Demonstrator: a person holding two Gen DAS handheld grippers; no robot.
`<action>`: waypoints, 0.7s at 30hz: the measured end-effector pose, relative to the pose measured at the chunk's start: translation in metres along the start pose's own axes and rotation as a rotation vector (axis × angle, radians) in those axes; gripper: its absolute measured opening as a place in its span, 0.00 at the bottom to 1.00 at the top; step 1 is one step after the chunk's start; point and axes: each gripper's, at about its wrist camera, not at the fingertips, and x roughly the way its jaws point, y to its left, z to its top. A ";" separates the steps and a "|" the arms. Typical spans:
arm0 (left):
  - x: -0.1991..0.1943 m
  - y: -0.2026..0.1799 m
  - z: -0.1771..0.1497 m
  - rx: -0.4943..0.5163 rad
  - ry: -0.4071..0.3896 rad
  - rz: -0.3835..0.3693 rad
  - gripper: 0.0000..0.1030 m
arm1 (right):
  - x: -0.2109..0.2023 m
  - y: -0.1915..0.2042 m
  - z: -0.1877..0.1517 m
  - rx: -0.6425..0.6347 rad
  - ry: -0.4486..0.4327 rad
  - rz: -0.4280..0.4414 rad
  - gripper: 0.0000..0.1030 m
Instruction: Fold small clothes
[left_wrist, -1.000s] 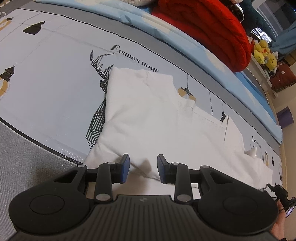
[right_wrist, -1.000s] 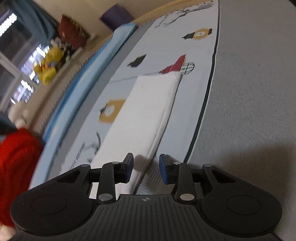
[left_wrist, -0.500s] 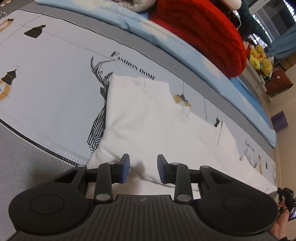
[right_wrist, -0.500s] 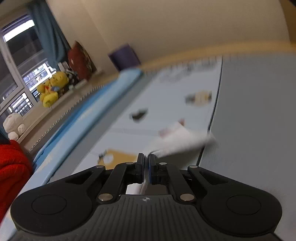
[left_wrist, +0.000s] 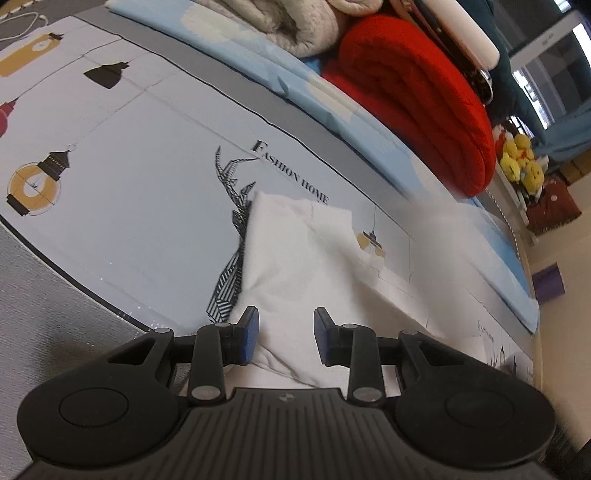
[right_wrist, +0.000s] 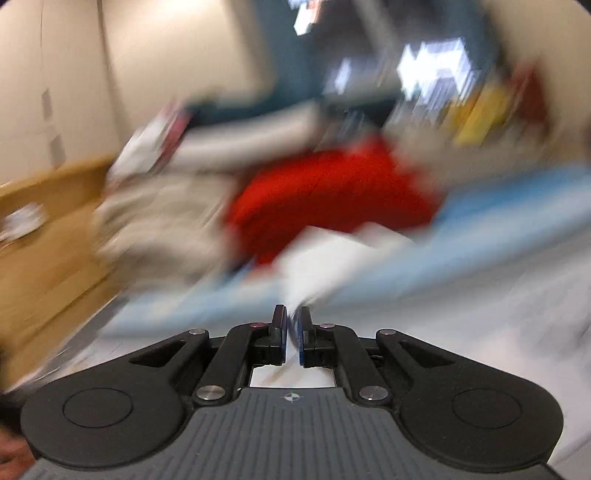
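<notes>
The white garment (left_wrist: 295, 258) lies on the bed, spread over a printed sheet (left_wrist: 129, 177) that bears lantern drawings, an angular deer figure and the words "FASHION HOME". The left gripper (left_wrist: 284, 334) hovers at the garment's near edge with its jaws partly apart; cloth shows between the blue pads, but they do not press on it. In the left wrist view the cloth's far right part is a pale blur.

Behind the garment, along the far side of the bed, runs a light blue quilt (left_wrist: 332, 99), and on it sit a folded red blanket (left_wrist: 417, 96) and a cream blanket (left_wrist: 291, 26). Yellow plush toys (left_wrist: 521, 166) stand on a ledge further right, well apart from the garment.

The right gripper (right_wrist: 291, 332) has its jaws nearly together, having just eased open a little, and pinches a strip of the white garment (right_wrist: 325, 258) that trails forward from the pads. That view is heavily blurred; only the red blanket (right_wrist: 332, 199), a blue band and a wooden board at left can be made out.
</notes>
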 end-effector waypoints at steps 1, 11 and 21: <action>0.000 0.001 0.000 -0.004 0.001 -0.002 0.34 | 0.011 0.010 -0.014 0.019 0.117 0.046 0.08; 0.012 -0.002 -0.003 -0.013 0.007 -0.010 0.34 | 0.012 -0.026 -0.042 0.226 0.260 -0.198 0.28; 0.058 0.002 -0.009 -0.060 0.034 0.002 0.34 | 0.021 -0.103 -0.047 0.524 0.291 -0.393 0.29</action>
